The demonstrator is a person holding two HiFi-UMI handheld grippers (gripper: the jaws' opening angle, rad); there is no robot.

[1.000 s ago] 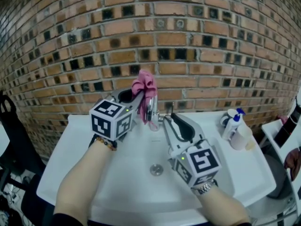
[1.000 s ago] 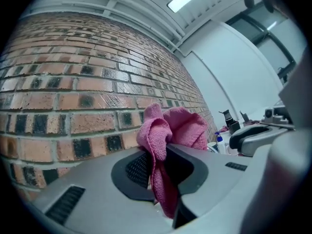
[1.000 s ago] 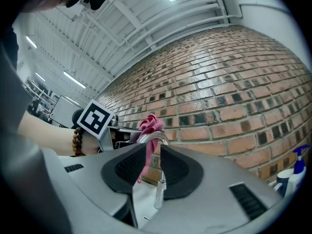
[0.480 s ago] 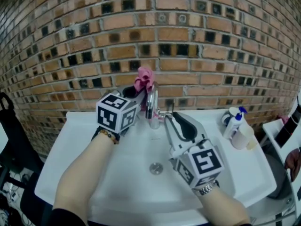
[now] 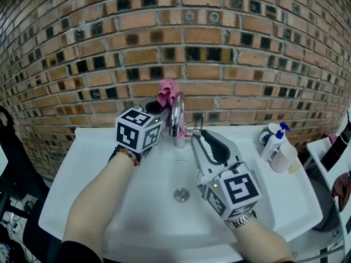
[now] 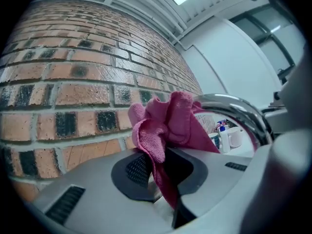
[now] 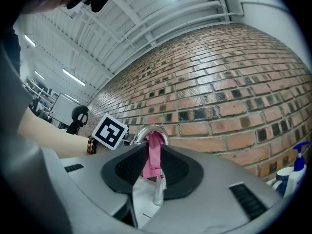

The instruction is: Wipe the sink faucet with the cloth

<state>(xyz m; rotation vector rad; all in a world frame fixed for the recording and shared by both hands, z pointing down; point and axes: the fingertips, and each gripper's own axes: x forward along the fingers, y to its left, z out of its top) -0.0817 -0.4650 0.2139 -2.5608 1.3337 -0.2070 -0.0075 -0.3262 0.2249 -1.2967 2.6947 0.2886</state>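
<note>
A pink cloth (image 5: 167,92) bunches at the left side of the chrome faucet (image 5: 176,113), up by its curved spout. My left gripper (image 5: 163,106) is shut on it, pointing level toward the brick wall. In the left gripper view the cloth (image 6: 168,126) sticks out from between the jaws, and the faucet spout (image 6: 234,108) arches just to its right. My right gripper (image 5: 194,137) hovers over the sink just right of the faucet base, jaws slightly apart with nothing between them. The right gripper view looks through that gap at the faucet (image 7: 146,129) and hanging cloth (image 7: 153,155).
The white sink (image 5: 82,179) has a drain (image 5: 181,194) in the middle of its basin. A pump bottle (image 5: 272,140) and a white cup (image 5: 283,159) stand on its right rim. The brick wall (image 5: 247,48) is close behind the faucet. A black chair (image 5: 8,147) is at far left.
My left gripper has carried the cloth a little farther toward the wall and lower along the faucet's left side. The right gripper has stayed put.
</note>
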